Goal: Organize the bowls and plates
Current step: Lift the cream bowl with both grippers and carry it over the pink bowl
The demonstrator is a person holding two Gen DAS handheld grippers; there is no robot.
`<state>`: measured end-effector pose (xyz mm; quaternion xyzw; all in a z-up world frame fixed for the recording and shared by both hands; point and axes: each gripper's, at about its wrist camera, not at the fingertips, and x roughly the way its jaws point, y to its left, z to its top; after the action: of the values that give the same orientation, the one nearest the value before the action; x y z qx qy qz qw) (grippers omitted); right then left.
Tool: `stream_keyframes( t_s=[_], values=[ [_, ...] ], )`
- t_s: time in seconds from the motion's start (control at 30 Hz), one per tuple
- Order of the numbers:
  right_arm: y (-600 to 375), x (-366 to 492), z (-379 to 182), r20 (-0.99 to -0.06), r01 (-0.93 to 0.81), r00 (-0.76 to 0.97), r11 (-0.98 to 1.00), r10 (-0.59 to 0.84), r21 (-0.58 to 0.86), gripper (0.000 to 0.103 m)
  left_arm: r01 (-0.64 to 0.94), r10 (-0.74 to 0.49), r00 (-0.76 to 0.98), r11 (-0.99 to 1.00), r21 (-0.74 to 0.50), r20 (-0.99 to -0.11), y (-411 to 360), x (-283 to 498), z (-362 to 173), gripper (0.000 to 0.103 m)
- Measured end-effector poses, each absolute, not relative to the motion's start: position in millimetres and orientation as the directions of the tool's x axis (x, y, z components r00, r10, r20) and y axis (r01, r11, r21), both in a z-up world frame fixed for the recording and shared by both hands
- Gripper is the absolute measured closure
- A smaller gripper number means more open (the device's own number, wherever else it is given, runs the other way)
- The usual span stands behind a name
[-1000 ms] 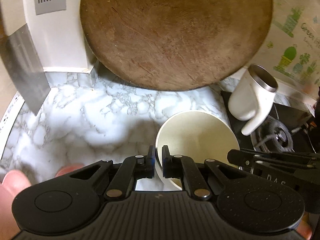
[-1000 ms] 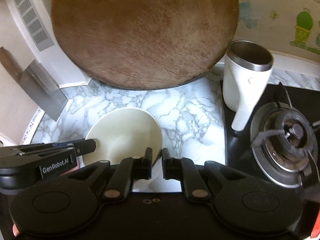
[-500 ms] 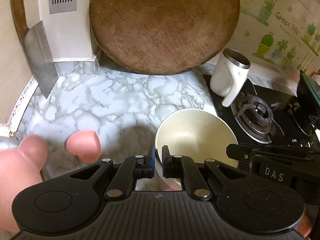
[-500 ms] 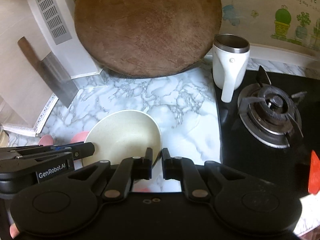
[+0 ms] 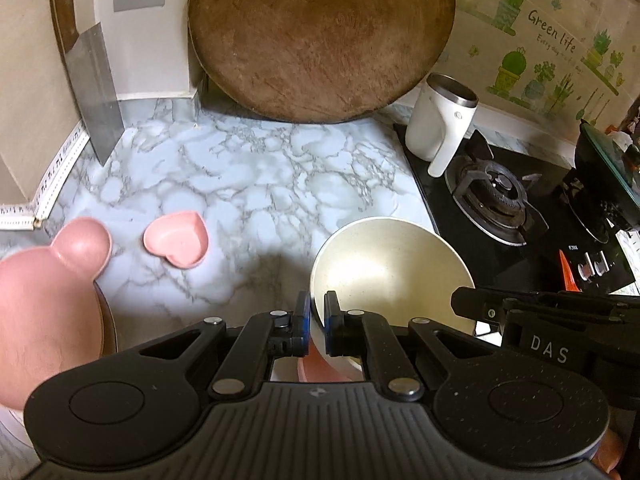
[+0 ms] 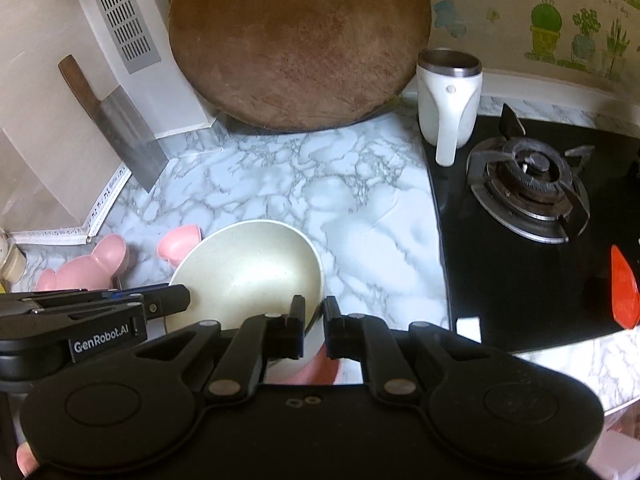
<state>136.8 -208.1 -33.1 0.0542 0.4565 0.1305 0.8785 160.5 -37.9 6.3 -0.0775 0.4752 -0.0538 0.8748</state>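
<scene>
Cream bowl base hidden behind left gripper; pink dish cropped.

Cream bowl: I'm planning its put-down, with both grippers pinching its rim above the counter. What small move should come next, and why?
Probably carry the cream bowl a little further toward the pink dishes and lower it there. The left gripper and right gripper each clamp its rim, so it hangs tilted above the marble counter. The heart-shaped dish and the eared pink plate sit together on the left, which suggests a grouping spot.
</scene>
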Motion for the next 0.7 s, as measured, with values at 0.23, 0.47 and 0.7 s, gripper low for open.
stream_keyframes(
  t_s=[0.23, 0.47, 0.7],
  values=[
    [-210, 128, -45, -0.797, -0.166, 0.533, 0.959, 0.284, 0.231, 0.093, 0.033, -0.166, 0.535, 0.984, -0.176, -0.829, -40, 150, -2, 0.097],
    [-213, 123, -55, -0.799, -0.166, 0.53, 0.959, 0.284, 0.231, 0.093, 0.048, -0.152, 0.532, 0.988, -0.15, -0.833, -46, 144, -11, 0.097],
    [-214, 122, -60, -0.8, -0.173, 0.529, 0.959, 0.283, 0.224, 0.093, 0.049, -0.158, 0.529, 0.987, -0.156, -0.834, -47, 144, -18, 0.097]
  ],
)
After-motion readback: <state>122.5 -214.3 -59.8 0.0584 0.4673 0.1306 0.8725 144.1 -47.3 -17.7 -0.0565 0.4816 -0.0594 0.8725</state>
